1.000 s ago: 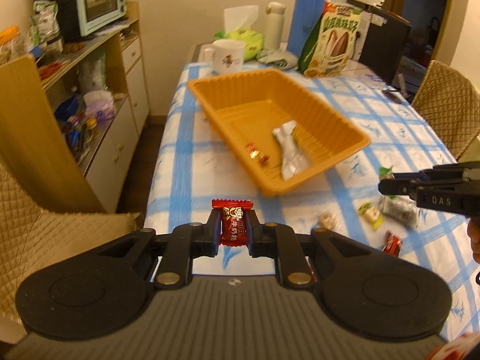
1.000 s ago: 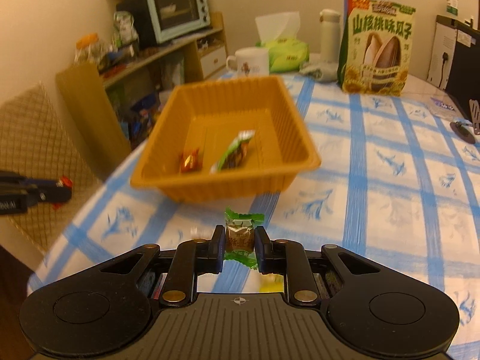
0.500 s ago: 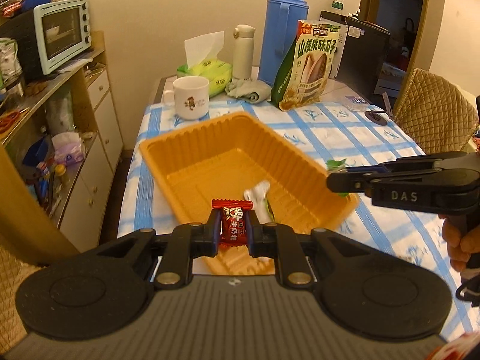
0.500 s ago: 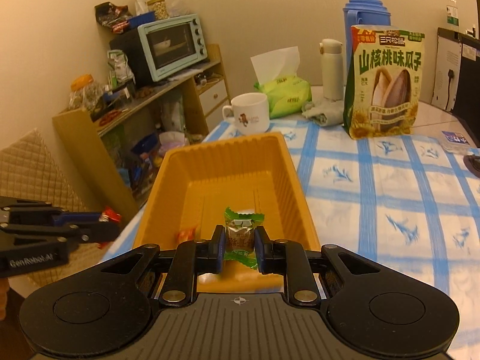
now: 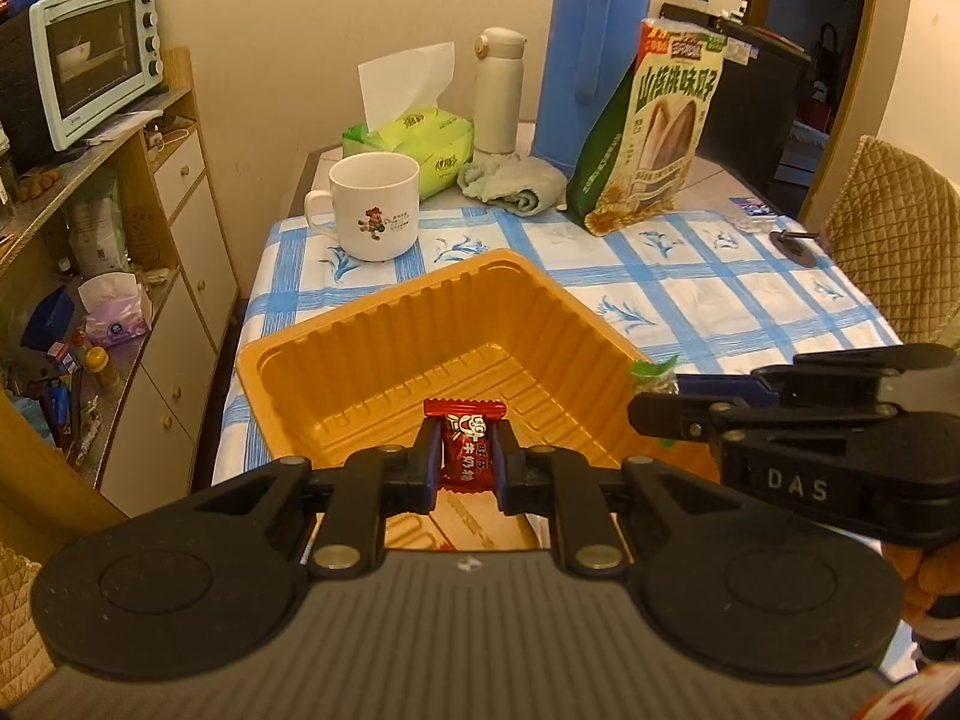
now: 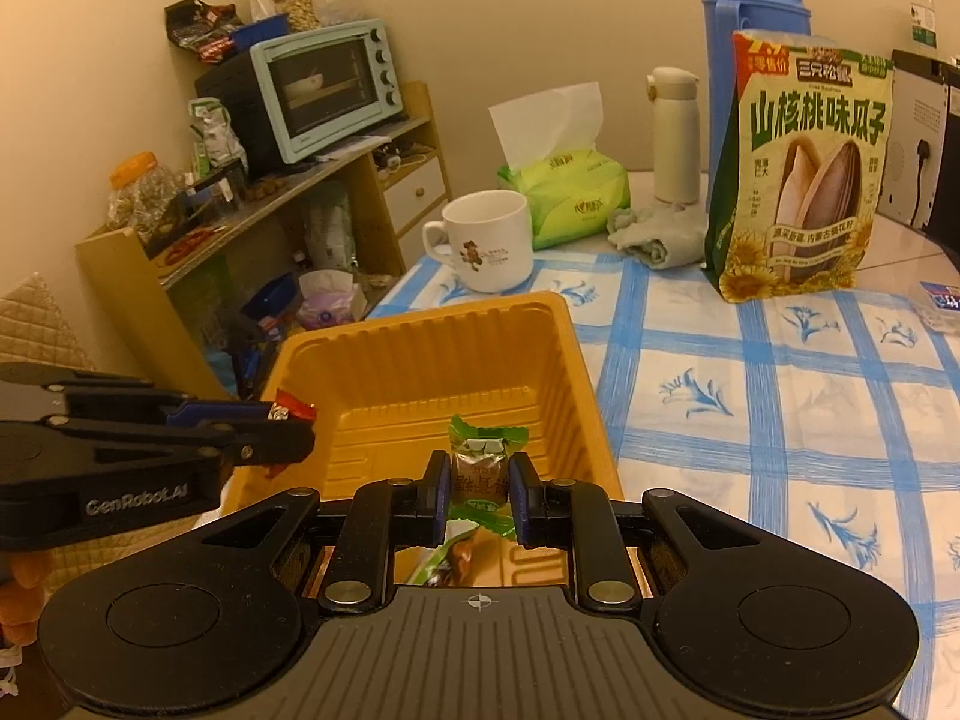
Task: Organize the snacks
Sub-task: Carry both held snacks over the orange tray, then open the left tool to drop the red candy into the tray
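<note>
My left gripper [image 5: 467, 453] is shut on a red wrapped candy [image 5: 467, 447] and holds it over the near part of the orange tray [image 5: 384, 336]. My right gripper [image 6: 478, 483] is shut on a green wrapped candy [image 6: 483, 468], also above the tray [image 6: 420, 336]. In the left wrist view the right gripper [image 5: 651, 399] comes in from the right with the green candy [image 5: 654, 373] at the tray's rim. In the right wrist view the left gripper [image 6: 288, 420] comes in from the left with the red candy [image 6: 291, 405]. A green packet [image 6: 447, 558] lies in the tray under my right gripper.
Behind the tray stand a white mug [image 5: 375, 213], a green tissue pack [image 5: 414, 141], a white flask [image 5: 498, 93], a blue thermos [image 5: 591, 54], a sunflower seed bag [image 5: 654, 132] and a rolled cloth [image 5: 513, 186]. A shelf with a toaster oven [image 5: 84, 54] is left; a quilted chair [image 5: 888, 240] right.
Both grippers have moved forward from the near table edge to above the tray, each still holding its candy. They now sit close side by side.
</note>
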`<move>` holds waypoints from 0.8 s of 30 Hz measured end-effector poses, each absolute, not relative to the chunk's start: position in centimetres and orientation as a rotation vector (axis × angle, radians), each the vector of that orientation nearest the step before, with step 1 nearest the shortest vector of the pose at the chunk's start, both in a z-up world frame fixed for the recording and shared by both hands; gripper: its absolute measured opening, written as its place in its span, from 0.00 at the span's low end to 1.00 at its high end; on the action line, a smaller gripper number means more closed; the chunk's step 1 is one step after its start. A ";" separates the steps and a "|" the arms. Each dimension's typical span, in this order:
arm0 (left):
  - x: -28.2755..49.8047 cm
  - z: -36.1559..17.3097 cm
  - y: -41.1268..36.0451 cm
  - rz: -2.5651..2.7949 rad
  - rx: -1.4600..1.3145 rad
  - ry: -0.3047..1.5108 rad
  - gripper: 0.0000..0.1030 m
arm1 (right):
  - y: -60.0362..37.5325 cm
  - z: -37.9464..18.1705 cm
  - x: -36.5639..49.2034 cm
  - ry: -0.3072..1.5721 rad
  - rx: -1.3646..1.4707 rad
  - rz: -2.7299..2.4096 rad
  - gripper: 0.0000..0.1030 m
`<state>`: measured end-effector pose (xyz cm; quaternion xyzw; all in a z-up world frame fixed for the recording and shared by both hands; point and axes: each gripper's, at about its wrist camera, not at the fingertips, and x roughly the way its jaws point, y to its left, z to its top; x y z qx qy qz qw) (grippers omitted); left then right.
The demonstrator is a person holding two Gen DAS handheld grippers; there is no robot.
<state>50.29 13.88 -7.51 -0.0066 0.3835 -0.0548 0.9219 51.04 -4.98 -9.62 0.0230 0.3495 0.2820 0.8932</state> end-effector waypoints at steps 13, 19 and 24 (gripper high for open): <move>53.6 -10.0 13.9 -0.109 -0.006 0.837 0.15 | -4.8 -10.9 53.4 0.753 0.067 0.557 0.20; 54.3 -10.2 14.0 -0.104 -0.005 0.831 0.25 | -4.9 -11.2 53.6 0.759 0.075 0.551 0.20; 54.2 -10.2 14.5 -0.095 -0.013 0.830 0.39 | -4.9 -11.2 53.7 0.758 0.086 0.551 0.20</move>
